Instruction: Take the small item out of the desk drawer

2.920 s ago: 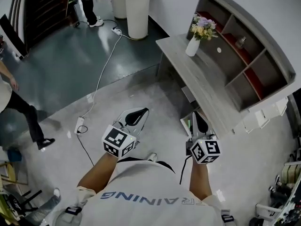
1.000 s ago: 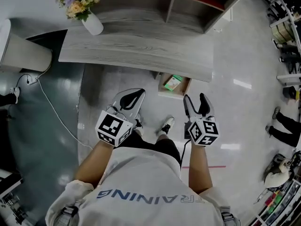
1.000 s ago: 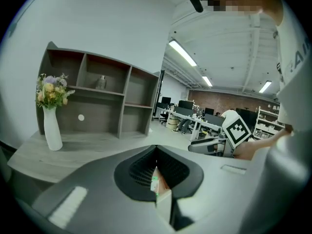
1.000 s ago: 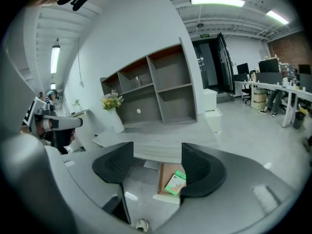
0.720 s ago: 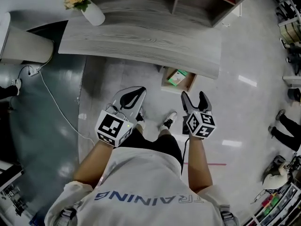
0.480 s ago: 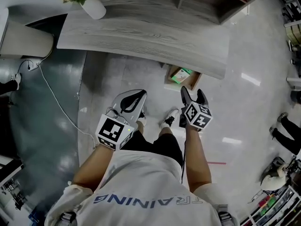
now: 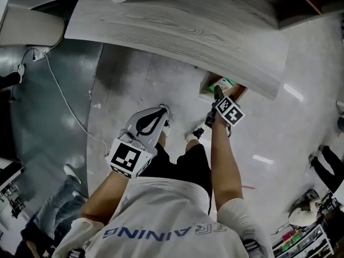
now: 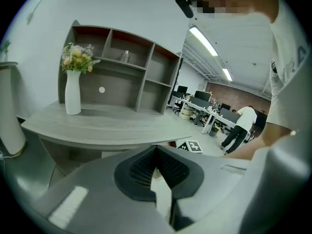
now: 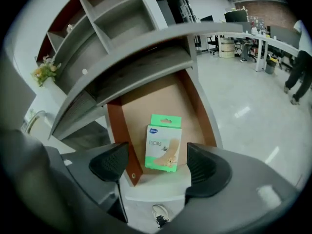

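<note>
A small green and white box [image 9: 163, 143] lies flat on the brown bottom of the open desk drawer [image 9: 146, 106]. In the head view the box [image 7: 226, 82] shows just past my right gripper [image 7: 217, 93], which reaches over the drawer [image 7: 206, 86] front. In the right gripper view, my right gripper [image 9: 156, 167] stands wide open. The box sits just beyond and between its dark pads [image 9: 111, 162], untouched. My left gripper [image 7: 156, 114] hangs back by my left knee. Its jaws are shut with nothing in them, and it [image 8: 156, 147] points at the desk.
The grey curved desk top [image 7: 177, 26] overhangs the drawer. On it stand a white vase of flowers [image 8: 73, 89] and a shelf unit [image 8: 126, 77]. A white cable [image 7: 64, 95] runs over the floor at left. My shoes [image 7: 196, 130] are below the drawer. A person [image 8: 241, 126] stands far off.
My right gripper has gone forward to the drawer and its jaws have spread wider. The head view has moved in over the desk. The left gripper has hardly moved.
</note>
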